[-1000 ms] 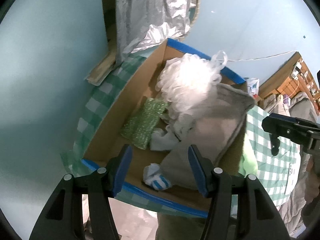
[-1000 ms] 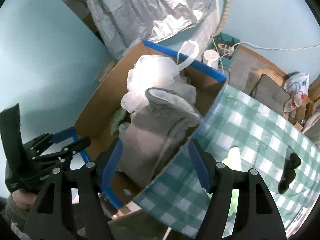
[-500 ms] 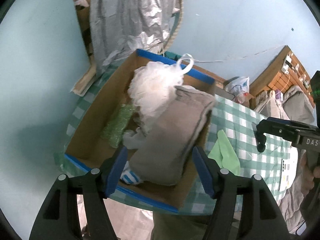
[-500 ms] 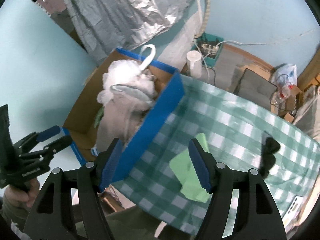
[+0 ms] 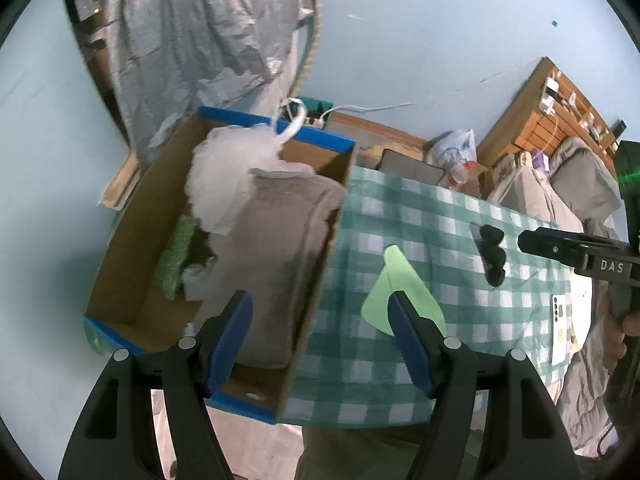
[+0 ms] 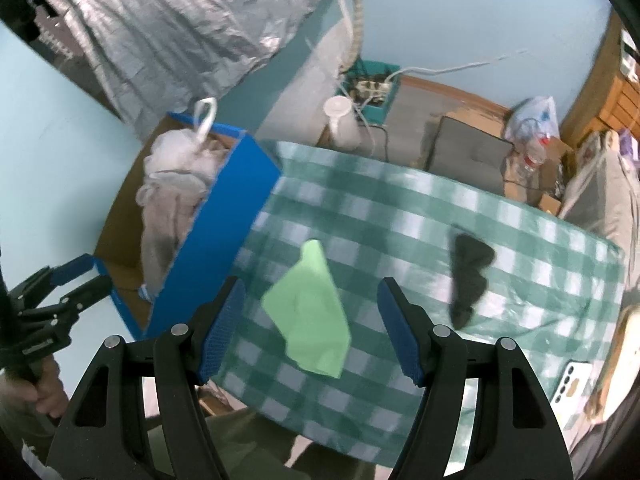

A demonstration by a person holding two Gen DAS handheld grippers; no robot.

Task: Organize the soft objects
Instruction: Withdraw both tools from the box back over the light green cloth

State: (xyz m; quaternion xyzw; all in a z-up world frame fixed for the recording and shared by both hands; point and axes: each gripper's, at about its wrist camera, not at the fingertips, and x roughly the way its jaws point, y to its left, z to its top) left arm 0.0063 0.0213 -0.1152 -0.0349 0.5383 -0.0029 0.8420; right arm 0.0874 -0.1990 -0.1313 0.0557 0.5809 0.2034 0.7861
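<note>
A cardboard box (image 5: pixel 132 220) with blue-taped edges stands on the left of the green checked tablecloth (image 5: pixel 400 208). In it lie a white bath pouf (image 5: pixel 228 172), a folded grey towel (image 5: pixel 272 248) and a glittery green scrubber (image 5: pixel 176 256). A light green cloth (image 5: pixel 400 276) and a black soft item (image 5: pixel 492 256) lie flat on the tablecloth. My left gripper (image 5: pixel 318 300) hangs open over the box's right wall, holding nothing. My right gripper (image 6: pixel 310 284) is open above the green cloth (image 6: pixel 308 300), not touching it. The black item (image 6: pixel 468 276) lies to its right and the box (image 6: pixel 216 240) to its left.
A phone (image 5: pixel 558 328) lies near the table's right front corner. Behind the table are a silver foil sheet (image 6: pixel 180 28), a white jug (image 6: pixel 340 120), a power strip (image 6: pixel 372 88), a grey cushion (image 6: pixel 468 156) and a plastic bag (image 6: pixel 532 116). Each hand's gripper shows in the other's view.
Both grippers have swung right, from over the box to the tablecloth. The green cloth and black item have come into full view. The left jaws stand a little wider.
</note>
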